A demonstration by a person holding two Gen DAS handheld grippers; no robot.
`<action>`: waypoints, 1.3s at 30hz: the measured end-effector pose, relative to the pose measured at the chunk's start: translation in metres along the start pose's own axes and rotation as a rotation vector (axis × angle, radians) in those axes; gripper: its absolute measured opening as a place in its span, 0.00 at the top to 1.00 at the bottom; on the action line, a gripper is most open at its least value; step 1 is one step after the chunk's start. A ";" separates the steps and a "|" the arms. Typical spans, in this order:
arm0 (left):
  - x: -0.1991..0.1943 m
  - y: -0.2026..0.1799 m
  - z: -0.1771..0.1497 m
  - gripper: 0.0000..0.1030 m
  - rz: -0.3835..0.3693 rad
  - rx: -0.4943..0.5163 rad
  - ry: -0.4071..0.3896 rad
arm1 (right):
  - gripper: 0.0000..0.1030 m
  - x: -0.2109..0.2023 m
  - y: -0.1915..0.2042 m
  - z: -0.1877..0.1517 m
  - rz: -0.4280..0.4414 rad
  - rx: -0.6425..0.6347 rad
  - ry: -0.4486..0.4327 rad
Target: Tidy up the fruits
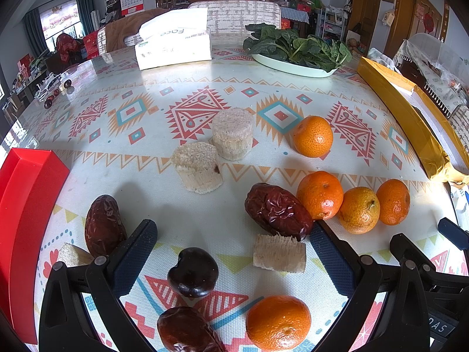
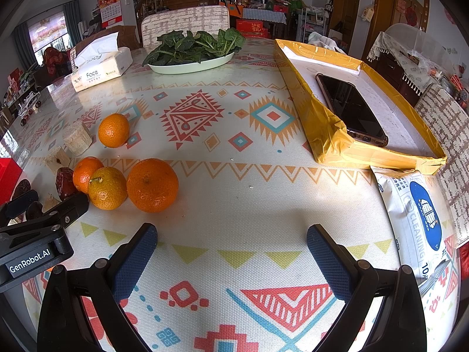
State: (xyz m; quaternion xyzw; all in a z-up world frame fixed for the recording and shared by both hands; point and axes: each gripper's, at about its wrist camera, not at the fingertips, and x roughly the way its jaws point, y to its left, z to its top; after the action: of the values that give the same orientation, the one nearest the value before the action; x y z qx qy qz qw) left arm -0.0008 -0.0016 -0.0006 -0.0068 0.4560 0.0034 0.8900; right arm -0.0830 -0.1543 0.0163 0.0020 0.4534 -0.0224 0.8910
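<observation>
The left gripper [image 1: 233, 252] hangs low over the patterned table [image 1: 205, 73], jaws spread wide and holding nothing, with a dark glossy chestnut-like fruit [image 1: 193, 272] lying between its fingers. At its 1 o'clock rests a wrinkled red date [image 1: 277, 211], touching a row of three tangerines [image 1: 359, 209] that trails toward 2 o'clock; another date [image 1: 102, 224] sits at 10 o'clock beside the red box [image 1: 26, 205]. The dark fruit looks small, hard and slick, likely to roll, so a grip across its widest middle seems safest. The right gripper [image 2: 231, 252], equally agape and empty, hovers over bare cloth, the yellow tray [image 2: 322, 143] at 1 o'clock. Open room lies ahead; the red box crowds the left.
</observation>
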 end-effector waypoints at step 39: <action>-0.005 0.000 -0.005 0.00 -0.073 0.100 0.065 | 0.00 -0.009 -0.001 -0.009 0.056 0.028 0.045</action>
State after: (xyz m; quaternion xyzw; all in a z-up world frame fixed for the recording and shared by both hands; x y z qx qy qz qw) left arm -0.0072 -0.0016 0.0004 0.0210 0.4838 -0.0519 0.8734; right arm -0.0959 -0.1550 0.0187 0.0275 0.4727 -0.0038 0.8808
